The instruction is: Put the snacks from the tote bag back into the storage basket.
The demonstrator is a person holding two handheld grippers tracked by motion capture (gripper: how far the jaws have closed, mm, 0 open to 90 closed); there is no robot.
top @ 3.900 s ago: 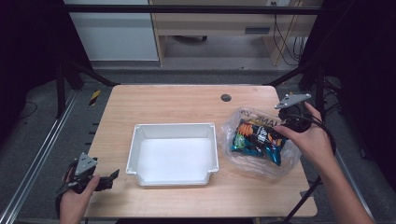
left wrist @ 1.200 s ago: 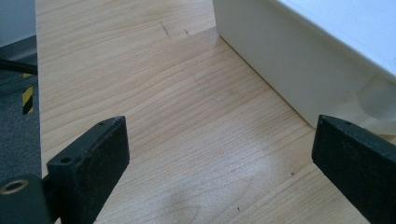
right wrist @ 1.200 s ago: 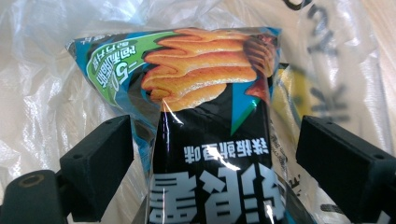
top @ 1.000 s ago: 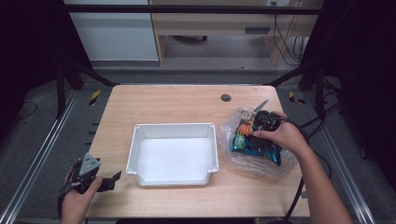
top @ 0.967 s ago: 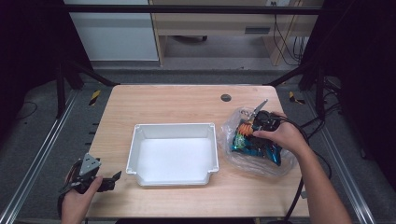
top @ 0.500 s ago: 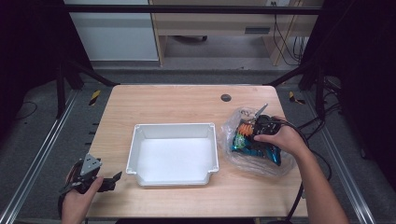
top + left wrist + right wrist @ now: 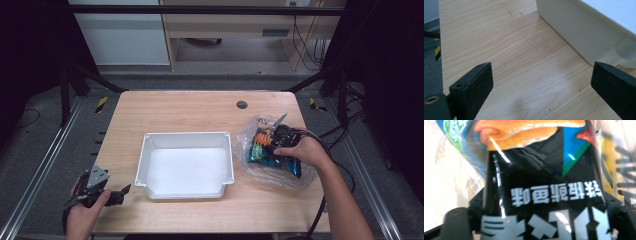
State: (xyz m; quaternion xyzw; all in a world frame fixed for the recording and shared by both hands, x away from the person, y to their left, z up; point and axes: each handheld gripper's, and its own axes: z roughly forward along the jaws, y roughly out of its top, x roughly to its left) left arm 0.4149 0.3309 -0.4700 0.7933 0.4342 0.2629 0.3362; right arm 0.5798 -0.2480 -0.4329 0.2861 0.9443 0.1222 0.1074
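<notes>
Much of my right claw's catch is lying out of clear sight.

In the right gripper view, the black snack packet [image 7: 544, 202] is covering both jaws of my right claw [image 7: 544, 225], so whether the pads are pressing on it I cannot tell; its lower lettering is being cut off by the bottom edge and its orange top is blurring away. From the high view, my right hand [image 7: 300, 150] is hiding that claw inside the clear plastic bag [image 7: 250, 132], whose contents are reading too small to tell apart. In the left gripper view, the white tray [image 7: 584, 32] is running off the right edge.
</notes>
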